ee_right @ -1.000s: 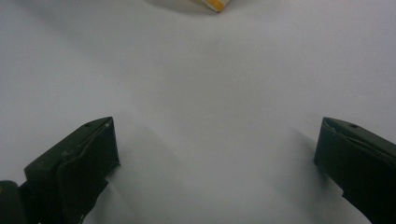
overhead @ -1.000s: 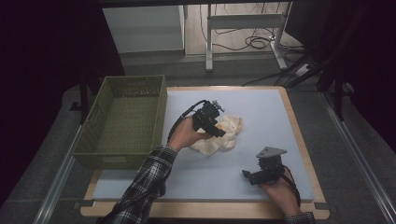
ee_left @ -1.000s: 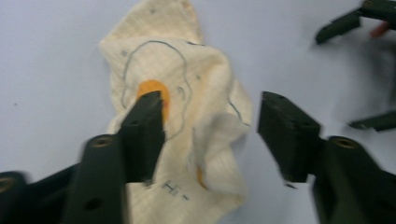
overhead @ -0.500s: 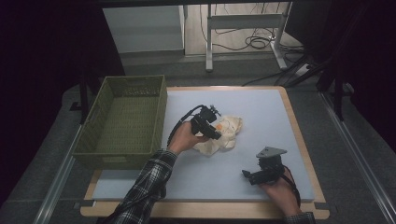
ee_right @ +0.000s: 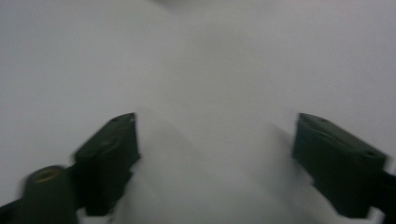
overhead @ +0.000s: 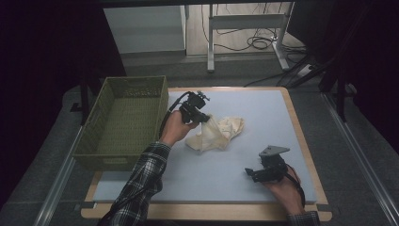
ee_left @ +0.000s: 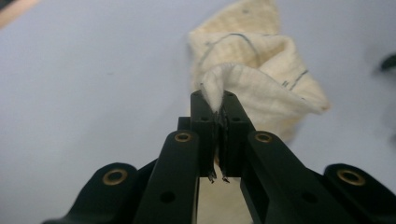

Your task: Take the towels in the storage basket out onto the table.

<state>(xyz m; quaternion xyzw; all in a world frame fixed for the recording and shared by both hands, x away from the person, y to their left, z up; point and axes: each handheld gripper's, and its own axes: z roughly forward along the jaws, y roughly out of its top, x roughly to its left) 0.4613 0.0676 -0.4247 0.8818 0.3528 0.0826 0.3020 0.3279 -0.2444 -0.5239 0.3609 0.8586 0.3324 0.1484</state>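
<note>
pinching a fold of the cloth point(ee_left: 261, 79) with the left gripper point(ee_left: 217, 109), jaws just finished closing and now clamped on the fabric.

cloth is lying crumpled near the middle of the blue mat point(overhead: 263, 113), cream with thin dark lines, its left edge being lifted where the left gripper point(overhead: 201, 117) is gripping it; the left hand point(overhead: 175, 129) is reaching in just beside the green basket point(overhead: 101, 150), which is sitting at the mat's left edge. right gripper point(overhead: 250, 172) is resting low on the mat near the front right, well apart from the cloth, held by the right hand point(overhead: 284, 186); its jaws are standing apart with nothing between them, having just been closing a little, bare mat point(ee_right: 210, 70) ahead.
</note>
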